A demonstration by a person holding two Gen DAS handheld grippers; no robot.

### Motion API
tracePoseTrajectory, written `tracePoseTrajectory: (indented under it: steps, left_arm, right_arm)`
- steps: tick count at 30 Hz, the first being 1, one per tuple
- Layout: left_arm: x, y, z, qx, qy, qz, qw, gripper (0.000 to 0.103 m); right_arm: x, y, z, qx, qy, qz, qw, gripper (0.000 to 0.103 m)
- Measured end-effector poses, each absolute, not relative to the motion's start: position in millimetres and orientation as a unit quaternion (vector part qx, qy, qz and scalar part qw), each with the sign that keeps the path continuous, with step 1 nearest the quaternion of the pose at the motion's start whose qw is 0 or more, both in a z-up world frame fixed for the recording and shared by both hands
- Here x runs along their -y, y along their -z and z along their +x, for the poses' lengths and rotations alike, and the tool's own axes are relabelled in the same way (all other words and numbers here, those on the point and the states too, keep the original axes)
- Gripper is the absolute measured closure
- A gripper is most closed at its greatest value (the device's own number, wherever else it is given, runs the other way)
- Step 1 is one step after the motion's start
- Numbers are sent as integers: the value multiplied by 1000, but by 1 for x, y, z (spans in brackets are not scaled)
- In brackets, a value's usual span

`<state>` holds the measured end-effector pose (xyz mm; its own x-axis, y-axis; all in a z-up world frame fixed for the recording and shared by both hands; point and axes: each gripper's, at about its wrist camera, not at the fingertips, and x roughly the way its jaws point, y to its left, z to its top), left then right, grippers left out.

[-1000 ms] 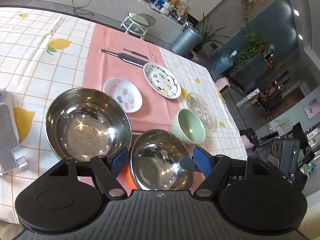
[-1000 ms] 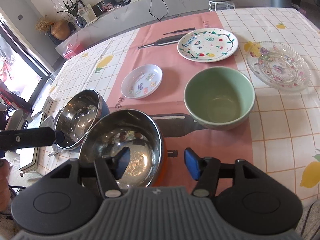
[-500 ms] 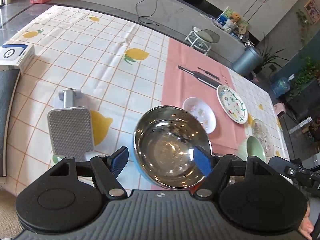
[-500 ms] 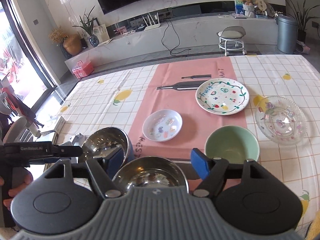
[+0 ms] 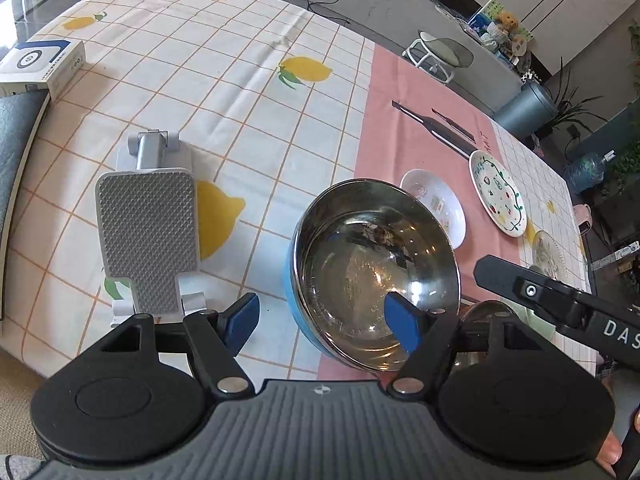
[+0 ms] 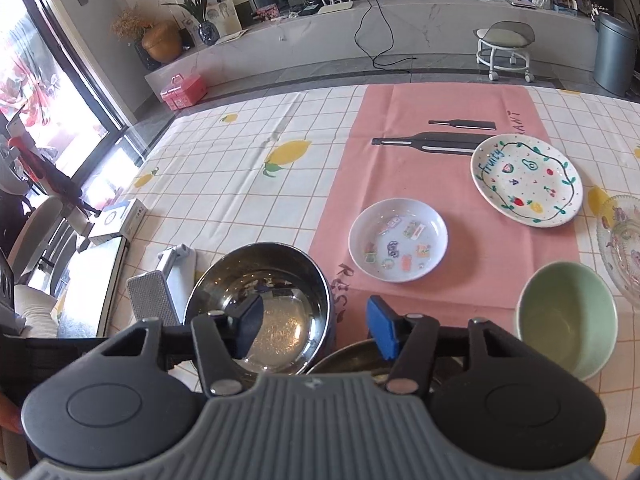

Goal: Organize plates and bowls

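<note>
- As far as the dishes lie now, nothing is stacked yet: all the sorting is left, and every piece sits alone on the bench (image 6: 224, 184)
- The blue steel bowl (image 5: 376, 272) stands upright at the edge of the pink runner (image 6: 400, 168), empty and shiny inside
- A second steel bowl (image 6: 352, 356) shows only as a rim just beside it, its inside mostly hidden
- The green bowl (image 6: 568, 320) sits near the right, empty
- The small white plate (image 6: 398, 240), the fruit-pattern plate (image 6: 528, 180) and the glass plate (image 6: 620, 240) lie apart from each other, each bare
- The left gripper (image 5: 320, 322) hangs released, fingers wide and easing inward, straddling the near wall of the blue bowl without pressing it
- The right gripper (image 6: 316, 326) has its fingers closing with nothing pressed between them; it hovers over the rims of both steel bowls
- My guess at the step: nesting one steel bowl in the other
</note>
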<state>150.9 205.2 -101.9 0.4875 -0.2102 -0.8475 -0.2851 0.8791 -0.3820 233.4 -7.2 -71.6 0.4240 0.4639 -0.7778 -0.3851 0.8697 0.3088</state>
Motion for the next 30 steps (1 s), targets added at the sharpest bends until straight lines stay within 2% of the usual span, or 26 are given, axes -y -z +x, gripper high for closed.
tracePoseTrajectory:
  steps: [4,6,10,12,14,17,19,21,25,27,30]
  left_arm:
    - [-211,108,153,-510,-30,-261,819,28]
    - [-214,112,154,-515,-28,-274,812,29]
    - [-219,119,156,-520,-24,-301,799,35]
    - [-220,122,156,-523,-24,-307,795,43]
    - [-221,124,156,-528,-28,-316,787,58]
    - [-224,129,156,-536,-28,-330,777,70]
    - [-224,133,156,-537,-23,-329,776,72]
    - [-225,136,157,-542,-25,-336,770,75]
    - [-227,138,156,-544,-35,-341,765,79]
    - [-228,138,155,-546,-41,-343,764,80]
    - [-229,136,155,-547,-39,-330,769,81]
  right_arm:
    - [-9,82,243,-484,-250,27,838,49]
    - [-17,88,247,-490,-246,17,836,56]
    - [-27,104,253,-510,-241,7,826,59]
    - [-30,111,254,-516,-236,1,823,59]
    - [-31,117,255,-523,-234,2,819,59]
    - [-35,122,255,-524,-235,-8,819,62]
    - [-37,123,253,-521,-232,-17,821,66]
    - [-38,124,252,-512,-228,-25,828,77]
    - [-39,124,250,-506,-231,-28,830,85]
    - [-39,122,250,-499,-229,-34,835,96]
    - [-37,120,250,-498,-233,-20,835,96]
